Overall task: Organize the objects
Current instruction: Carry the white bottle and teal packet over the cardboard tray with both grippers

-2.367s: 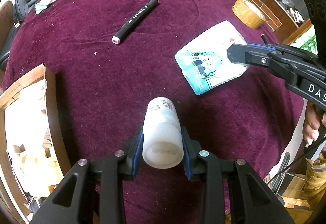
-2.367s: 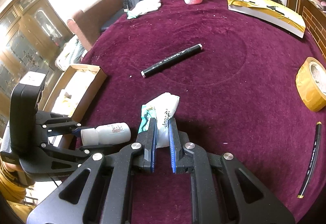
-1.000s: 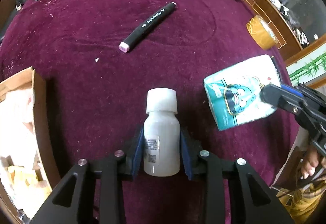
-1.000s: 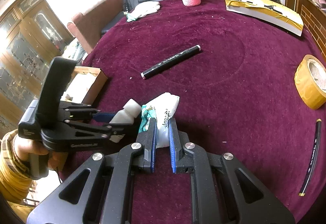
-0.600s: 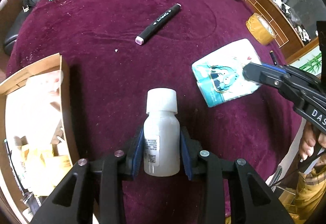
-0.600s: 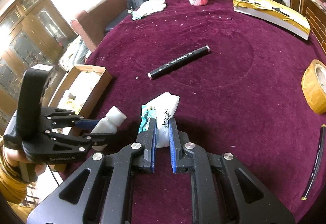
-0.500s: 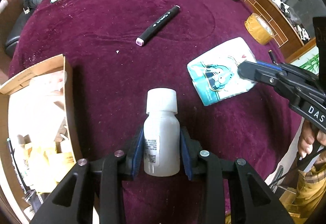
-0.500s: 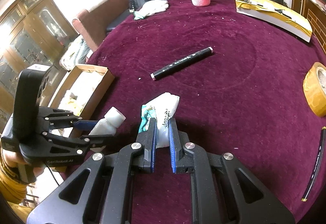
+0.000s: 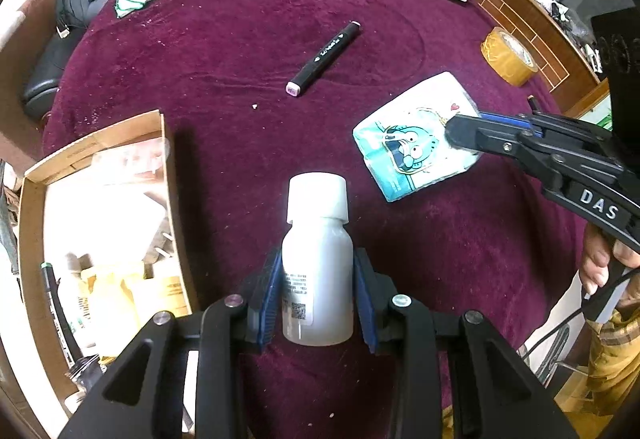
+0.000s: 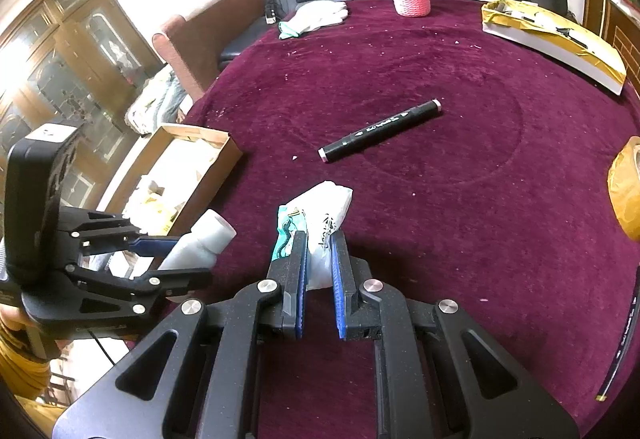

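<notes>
Fingers (image 9: 362,291) on the left gripper (image 9: 318,303) are squeezing a white bottle (image 9: 318,239) around its body, cap pointing away from them, and it's hanging over the maroon worktop (image 9: 224,51). Off to the left of the fingers the cardboard box (image 9: 170,199) is sitting open and already half full of stuff. Ahead and to the right, the right gripper (image 9: 460,131) is carrying a tissue pack (image 9: 408,143). Further ahead a black marker (image 9: 324,57) is lying loose, with a tape roll (image 9: 506,57) far right.

From the right wrist view, its fingers (image 10: 339,279) are pinching just one end of that tissue pack (image 10: 320,215), pads nearly together, most of the pack sticking out past the tips. The bottle (image 10: 200,239) and box (image 10: 216,167) are showing to the left of them, the marker (image 10: 380,131) ahead.

What I'm worrying about: that soft pack is being held by an edge only, so a quick swing toward the box could let it slide out. Both grippers are probably heading for the same box too, so they could be bumping each other, or the bottle clipping the box wall.
</notes>
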The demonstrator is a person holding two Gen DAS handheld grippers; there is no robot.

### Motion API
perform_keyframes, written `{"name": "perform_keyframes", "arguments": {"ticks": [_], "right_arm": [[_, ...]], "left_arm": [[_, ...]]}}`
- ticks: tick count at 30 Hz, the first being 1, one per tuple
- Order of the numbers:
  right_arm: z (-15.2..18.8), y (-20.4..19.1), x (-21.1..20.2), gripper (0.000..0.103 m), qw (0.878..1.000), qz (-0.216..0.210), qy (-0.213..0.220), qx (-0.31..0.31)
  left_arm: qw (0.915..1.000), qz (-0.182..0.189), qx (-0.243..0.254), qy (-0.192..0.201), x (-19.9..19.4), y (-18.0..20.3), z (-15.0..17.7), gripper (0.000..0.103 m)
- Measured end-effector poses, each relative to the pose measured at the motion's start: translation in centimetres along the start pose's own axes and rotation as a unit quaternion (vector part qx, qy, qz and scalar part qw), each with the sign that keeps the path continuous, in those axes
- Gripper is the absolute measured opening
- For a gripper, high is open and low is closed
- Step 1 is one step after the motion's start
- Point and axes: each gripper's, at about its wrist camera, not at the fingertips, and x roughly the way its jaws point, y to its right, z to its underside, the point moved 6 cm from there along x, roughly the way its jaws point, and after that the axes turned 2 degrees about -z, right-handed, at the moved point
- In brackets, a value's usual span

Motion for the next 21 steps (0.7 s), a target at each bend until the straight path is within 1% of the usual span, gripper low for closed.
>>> {"name": "perform_keyframes", "arguments": {"ticks": [5,7,12,14,21], "right_arm": [[0.0,-0.7,0.2,0.011,1.000,-0.005,-0.002,-0.006],[-0.1,-0.8,0.3,0.011,1.000,-0.007,-0.003,-0.008],[-0.2,-1.3,0.6,0.011,1.000,-0.011,-0.006,-0.012],[-0.2,-1.5,0.8,0.011,1.000,-0.014,-0.007,-0.015],[-0.3,-2.2,1.2,0.011,0.999,-0.024,-0.008,-0.019]], "left_arm": [[0.9999,0.015,-0.007,0.000,-1.3,-0.7,0.8,0.034],[0.9998,0.016,-0.011,0.003,-2.0,-1.2,1.2,0.034],[0.9993,0.022,-0.030,0.010,-4.2,-3.2,2.0,0.034],[0.9988,0.020,-0.042,0.014,-5.0,-4.3,2.3,0.034],[0.9952,-0.004,-0.093,0.031,-7.5,-9.3,3.7,0.034]]}}
